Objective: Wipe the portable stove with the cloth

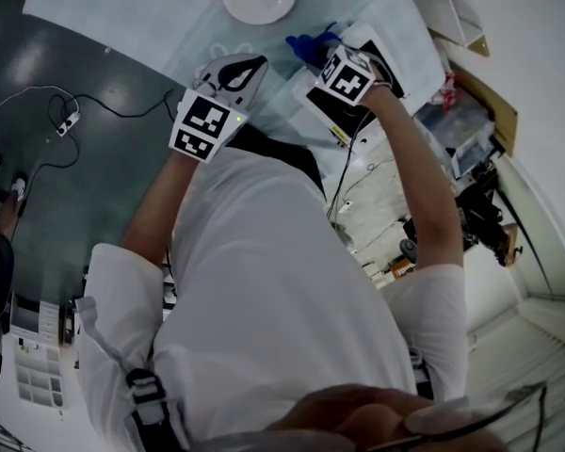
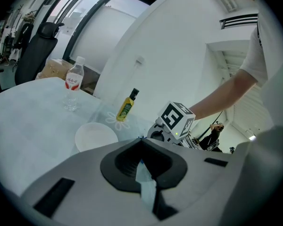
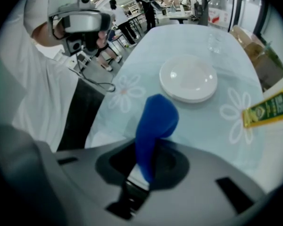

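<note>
Two grippers: side by side over the near edge of the desk (image 1: pixel 122 17), close in front of a person's white shirt (image 1: pixel 264 281).
Left gripper (image 2: pixel 142 145): jaws drawn together at the tips, with only a thin pale sliver between them; nothing gripped that can be named.
Right gripper (image 3: pixel 147 149): jaws clamped on the blue cloth (image 3: pixel 155 119); its marker cube (image 2: pixel 178 119) in sight in the left gripper view, just beyond the left jaws.
Blue cloth: pinched at its lower end, standing up out of the right jaws and folded over at the top; above the desk, on the near side of the plates.
Portable stove: not made out with certainty in any view.
Desk: covered with a pale cloth printed with white flowers.
White plates (image 3: pixel 188 79): seemingly a small stack, on the desk beyond the blue cloth.
Oil bottle (image 2: pixel 126 108): yellow with a green label and dark cap, upright, just beyond the plates.
Water bottle (image 2: pixel 73 86): clear with a red label and white cap, upright, farther along the desk, apart from the oil bottle.
Office chair (image 2: pixel 37 46): dark, behind the far end of the desk, with a cardboard box (image 2: pixel 54 69) beside it.
Floor (image 1: pixel 38 64): dark and glossy, left of the desk, with a thin cable (image 1: pixel 104 102) lying on it.
</note>
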`<state>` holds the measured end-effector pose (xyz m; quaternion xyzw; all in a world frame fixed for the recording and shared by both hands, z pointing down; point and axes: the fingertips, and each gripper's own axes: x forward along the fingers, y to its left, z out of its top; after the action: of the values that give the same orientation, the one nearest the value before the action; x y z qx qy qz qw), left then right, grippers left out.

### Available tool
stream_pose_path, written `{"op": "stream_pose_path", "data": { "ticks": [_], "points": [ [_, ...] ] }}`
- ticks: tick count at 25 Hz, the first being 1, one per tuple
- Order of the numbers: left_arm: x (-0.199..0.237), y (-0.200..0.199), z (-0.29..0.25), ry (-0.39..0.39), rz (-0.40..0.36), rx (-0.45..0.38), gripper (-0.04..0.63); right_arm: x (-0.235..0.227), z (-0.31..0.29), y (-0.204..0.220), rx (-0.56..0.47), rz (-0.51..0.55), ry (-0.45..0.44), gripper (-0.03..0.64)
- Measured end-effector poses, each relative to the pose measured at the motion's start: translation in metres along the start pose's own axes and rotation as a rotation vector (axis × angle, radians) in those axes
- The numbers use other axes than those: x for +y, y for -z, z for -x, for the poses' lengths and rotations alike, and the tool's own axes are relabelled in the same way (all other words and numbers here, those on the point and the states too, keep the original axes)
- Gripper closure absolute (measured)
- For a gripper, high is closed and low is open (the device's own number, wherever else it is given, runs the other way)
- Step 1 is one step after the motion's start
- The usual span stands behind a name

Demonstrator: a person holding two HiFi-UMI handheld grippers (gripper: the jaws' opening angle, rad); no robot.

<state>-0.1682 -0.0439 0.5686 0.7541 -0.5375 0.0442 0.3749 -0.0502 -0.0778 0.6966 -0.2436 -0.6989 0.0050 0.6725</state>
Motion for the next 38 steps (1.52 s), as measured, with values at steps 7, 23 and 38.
{"op": "stream_pose_path", "data": {
  "ticks": [7, 23, 38],
  "points": [
    [0.000, 0.003, 0.006, -0.001, -0.001, -0.003, 0.565, 0.024, -0.007, -0.009, -0.001, 0.002, -0.016, 0.541],
    [-0.004, 0.010, 0.015, 0.009, -0.017, 0.008, 0.565, 0.071, -0.030, -0.029, 0.020, -0.029, -0.034, 0.541],
    [-0.009, 0.007, 0.006, 0.053, -0.099, 0.071, 0.565, 0.081, 0.012, -0.048, -0.303, -0.342, 0.037, 0.541]
  ]
}}
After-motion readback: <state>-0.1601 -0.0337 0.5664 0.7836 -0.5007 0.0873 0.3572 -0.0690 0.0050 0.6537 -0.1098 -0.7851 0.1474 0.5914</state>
